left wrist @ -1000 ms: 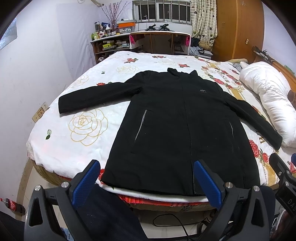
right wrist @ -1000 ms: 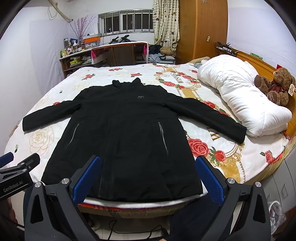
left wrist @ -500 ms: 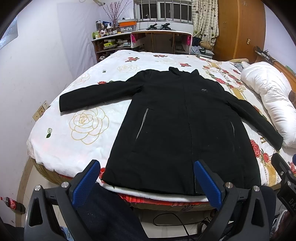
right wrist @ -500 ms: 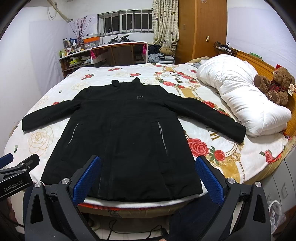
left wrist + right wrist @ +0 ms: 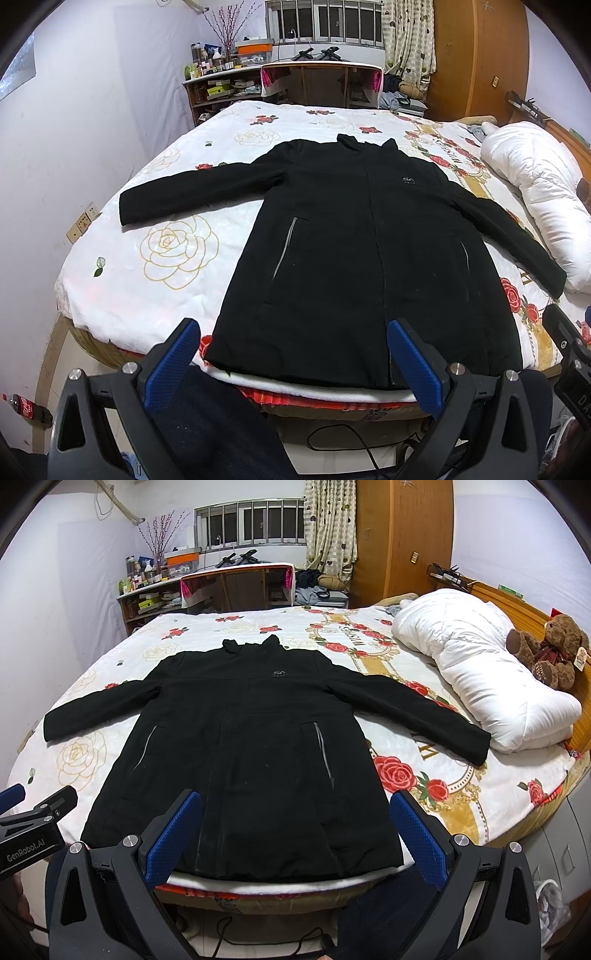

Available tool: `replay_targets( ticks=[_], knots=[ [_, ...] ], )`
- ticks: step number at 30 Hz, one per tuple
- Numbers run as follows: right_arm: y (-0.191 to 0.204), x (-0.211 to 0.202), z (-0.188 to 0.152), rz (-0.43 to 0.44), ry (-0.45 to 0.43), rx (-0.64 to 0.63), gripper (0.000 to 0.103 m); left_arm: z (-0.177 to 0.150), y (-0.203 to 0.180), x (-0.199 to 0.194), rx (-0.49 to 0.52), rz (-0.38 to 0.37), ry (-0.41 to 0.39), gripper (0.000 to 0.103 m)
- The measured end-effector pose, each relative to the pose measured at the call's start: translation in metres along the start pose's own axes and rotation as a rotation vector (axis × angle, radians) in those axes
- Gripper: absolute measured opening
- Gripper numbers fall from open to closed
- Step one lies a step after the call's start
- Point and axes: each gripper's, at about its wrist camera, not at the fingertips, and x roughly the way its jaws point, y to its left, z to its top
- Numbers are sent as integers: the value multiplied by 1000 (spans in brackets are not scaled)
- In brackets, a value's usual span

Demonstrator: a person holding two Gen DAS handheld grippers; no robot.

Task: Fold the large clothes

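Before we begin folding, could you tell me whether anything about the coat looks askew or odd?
Nothing stands out: the black coat lies flat, front up, sleeves spread on the bed; its hem reaches the near edge.

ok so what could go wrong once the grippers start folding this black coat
The black coat has its hem at the near edge of the bed; a pull toward the person could slide it off.

Its right sleeve ends close beside the white duvet, so the right gripper might catch the bedding too.

Both it and the left gripper are open and clear of the thick-looking cloth, so a shallow pinch may slip.
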Motion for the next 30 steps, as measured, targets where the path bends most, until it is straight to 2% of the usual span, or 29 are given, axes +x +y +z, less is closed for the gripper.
replay_targets(
  ticks=[14,23,26,30],
  knots=[
    [-5,1,0,-6,-1,-9,102,2,3,5,11,23,-9,102],
    [14,21,21,-15,-11,-68,102,19,20,29,2,27,1,102],
    [33,36,40,47,-29,-121,102,30,40,37,-5,24,-23,102],
    [83,57,74,183,-121,-258,102,46,85,48,-63,40,-56,102]
  ],
)
